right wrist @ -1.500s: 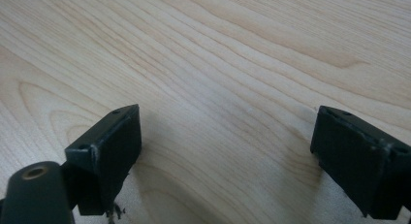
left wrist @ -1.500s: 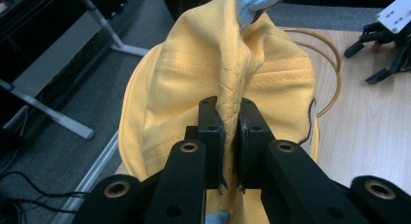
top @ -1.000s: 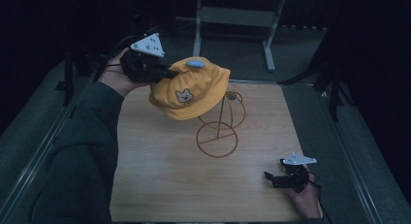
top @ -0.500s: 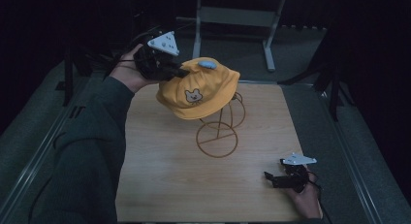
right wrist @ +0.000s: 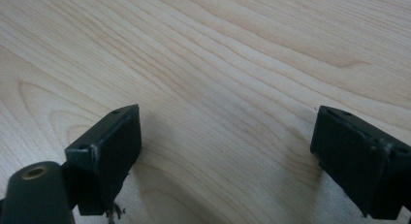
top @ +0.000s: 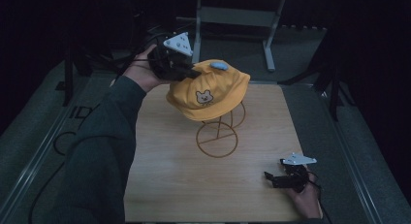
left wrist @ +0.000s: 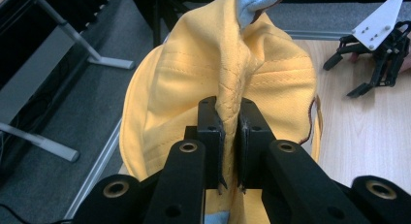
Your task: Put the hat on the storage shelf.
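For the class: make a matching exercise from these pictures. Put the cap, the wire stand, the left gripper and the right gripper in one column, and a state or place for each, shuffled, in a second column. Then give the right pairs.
Column one:
1. cap
2. wire stand
3. left gripper
4. right gripper

Column two:
A. open, low over the bare table
B. shut on a fold of yellow cloth
C. yellow, with a small bear face
D. thin metal, ring base on the wood

Pairs: 1-C, 2-D, 3-B, 4-A
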Available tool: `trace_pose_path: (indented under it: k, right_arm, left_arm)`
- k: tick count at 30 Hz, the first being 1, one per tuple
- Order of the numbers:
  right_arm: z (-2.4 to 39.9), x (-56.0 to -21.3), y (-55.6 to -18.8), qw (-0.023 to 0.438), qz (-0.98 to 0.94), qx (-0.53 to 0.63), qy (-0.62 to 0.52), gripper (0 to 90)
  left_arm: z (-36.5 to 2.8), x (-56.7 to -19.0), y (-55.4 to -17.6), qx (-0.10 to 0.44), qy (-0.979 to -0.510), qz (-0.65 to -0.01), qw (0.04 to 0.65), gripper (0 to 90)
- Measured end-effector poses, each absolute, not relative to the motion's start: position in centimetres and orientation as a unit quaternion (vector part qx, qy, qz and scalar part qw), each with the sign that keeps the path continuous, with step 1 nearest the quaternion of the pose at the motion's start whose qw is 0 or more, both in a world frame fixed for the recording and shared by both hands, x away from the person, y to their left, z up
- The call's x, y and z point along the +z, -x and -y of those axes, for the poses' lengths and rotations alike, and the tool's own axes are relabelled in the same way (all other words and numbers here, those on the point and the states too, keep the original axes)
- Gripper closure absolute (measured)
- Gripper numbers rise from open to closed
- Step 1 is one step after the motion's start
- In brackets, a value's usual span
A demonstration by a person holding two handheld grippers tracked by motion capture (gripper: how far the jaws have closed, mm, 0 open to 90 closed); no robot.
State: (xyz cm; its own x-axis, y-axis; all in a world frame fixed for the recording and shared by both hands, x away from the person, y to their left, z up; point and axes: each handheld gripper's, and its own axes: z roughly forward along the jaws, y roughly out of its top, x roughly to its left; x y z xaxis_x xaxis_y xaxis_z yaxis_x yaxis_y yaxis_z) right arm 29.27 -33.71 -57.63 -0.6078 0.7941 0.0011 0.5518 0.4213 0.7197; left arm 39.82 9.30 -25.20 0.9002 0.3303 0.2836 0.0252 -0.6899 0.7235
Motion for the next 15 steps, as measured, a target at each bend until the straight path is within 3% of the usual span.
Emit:
trace_pose_path:
  k: [15]
  right_arm:
    - [33.7, -57.6, -29.3, 0.173, -0.825, 0.351, -0.408, 10.9]
  left_arm:
    - [-6.9, -25.6, -40.3, 0.193, -0.901, -0.091, 0.377, 82.4]
